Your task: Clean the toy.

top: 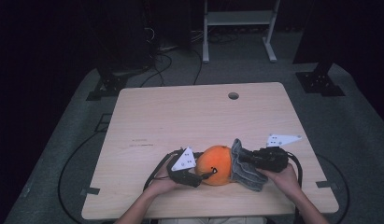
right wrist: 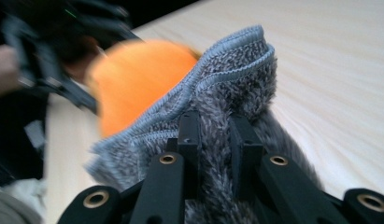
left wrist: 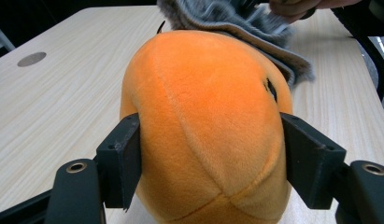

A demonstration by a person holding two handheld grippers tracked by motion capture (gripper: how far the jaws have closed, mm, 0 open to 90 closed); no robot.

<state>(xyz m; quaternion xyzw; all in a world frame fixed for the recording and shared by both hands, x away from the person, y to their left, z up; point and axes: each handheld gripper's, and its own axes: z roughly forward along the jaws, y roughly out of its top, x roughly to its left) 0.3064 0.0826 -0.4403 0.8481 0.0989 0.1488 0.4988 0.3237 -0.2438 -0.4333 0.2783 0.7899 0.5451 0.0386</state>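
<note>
My left gripper [left wrist: 210, 168] pins the orange plush [left wrist: 208, 121] steady on the counter [top: 180, 112] — right gripper [right wrist: 215, 135] pinches the grey cloth [right wrist: 227, 84] tight, to wipe it.

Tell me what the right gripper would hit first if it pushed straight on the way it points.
The right gripper, shut on the grey fuzzy cloth, points at the round orange plush toy; it would likely press the cloth into that.

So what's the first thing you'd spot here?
The bright orange plush ball near the table's front edge, squeezed between the left claw's jaws. Right beside it, the right claw pinches a fuzzy grey cloth that drapes against the ball's side.
</note>
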